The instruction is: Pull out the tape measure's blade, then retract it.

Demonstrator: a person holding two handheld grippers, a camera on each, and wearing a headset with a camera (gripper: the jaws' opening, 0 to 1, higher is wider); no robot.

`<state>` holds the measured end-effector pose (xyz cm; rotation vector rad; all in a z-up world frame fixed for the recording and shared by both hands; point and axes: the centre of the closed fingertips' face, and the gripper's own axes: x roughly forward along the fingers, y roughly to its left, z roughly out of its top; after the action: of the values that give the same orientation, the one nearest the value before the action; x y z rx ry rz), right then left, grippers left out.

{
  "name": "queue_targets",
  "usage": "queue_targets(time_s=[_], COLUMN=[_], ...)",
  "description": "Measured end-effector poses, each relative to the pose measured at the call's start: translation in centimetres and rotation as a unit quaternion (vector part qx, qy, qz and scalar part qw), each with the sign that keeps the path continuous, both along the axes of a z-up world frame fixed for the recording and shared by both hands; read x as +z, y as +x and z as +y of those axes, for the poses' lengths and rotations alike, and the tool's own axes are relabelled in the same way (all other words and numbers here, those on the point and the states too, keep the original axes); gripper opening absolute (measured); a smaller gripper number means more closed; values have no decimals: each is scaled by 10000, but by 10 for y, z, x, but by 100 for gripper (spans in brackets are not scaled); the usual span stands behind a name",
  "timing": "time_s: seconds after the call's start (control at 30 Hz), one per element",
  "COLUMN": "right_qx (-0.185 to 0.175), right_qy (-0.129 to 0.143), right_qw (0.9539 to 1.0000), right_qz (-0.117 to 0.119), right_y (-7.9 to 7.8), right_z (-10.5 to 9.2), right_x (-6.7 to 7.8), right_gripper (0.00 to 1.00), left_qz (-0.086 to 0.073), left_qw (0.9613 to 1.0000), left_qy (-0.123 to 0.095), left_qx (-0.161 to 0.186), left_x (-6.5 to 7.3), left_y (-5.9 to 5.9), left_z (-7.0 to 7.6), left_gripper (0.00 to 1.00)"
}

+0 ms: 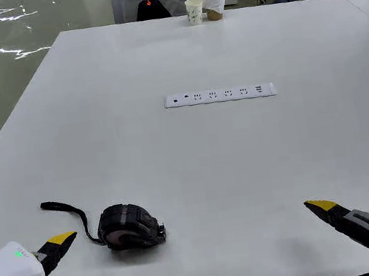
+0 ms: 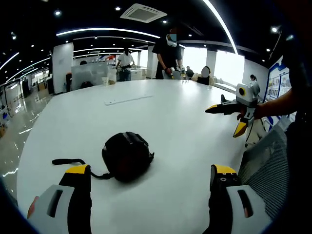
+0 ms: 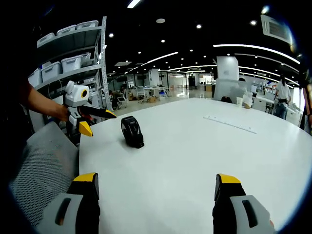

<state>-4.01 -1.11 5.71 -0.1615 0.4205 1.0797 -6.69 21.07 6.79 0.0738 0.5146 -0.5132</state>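
White surface [image 1: 260,168]: bare, open lane between the left tongs [image 1: 108,267] and right tongs [image 1: 291,247], both spread wide. Obstacles: tape measure [image 1: 130,226] and its strap [image 1: 65,209] just ahead of the left tongs; power strip [image 1: 220,94] mid-surface; cups [image 1: 205,7] at the far edge.

**Tape measure closed up on the desk**

The tape measure [image 1: 130,226] is a black, rounded case resting on the white desk [image 1: 245,163], its blade wound in. A thin black wrist strap [image 1: 65,209] trails flat from the case. It lies well apart from the white power strip [image 1: 220,95], nearer the person and left of it.
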Motion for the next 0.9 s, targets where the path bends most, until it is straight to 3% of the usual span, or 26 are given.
queue_targets(time_s=[0.23,0.37,0.63,0.9], right_qx=[17,31,56,87], right_qy=[-20,-16,-50,-94], right_qw=[10000,10000,10000,9999], right_qz=[13,21,-40,-38], right_y=[-4,-5,-6,-7], right_z=[-3,-3,-2,-3], right_x=[-2,-3,-1,-2], right_gripper=[99,99,99,99], left_qz=[23,11,-5,-22], left_qw=[9999,9999,9996,9996], left_qy=[-31,-64,97,45], left_qx=[-144,-146,-256,-272], left_x=[2,4,3,5], left_y=[-9,-8,-8,-8], left_z=[-5,-7,-7,-6], left_gripper=[99,99,99,99])
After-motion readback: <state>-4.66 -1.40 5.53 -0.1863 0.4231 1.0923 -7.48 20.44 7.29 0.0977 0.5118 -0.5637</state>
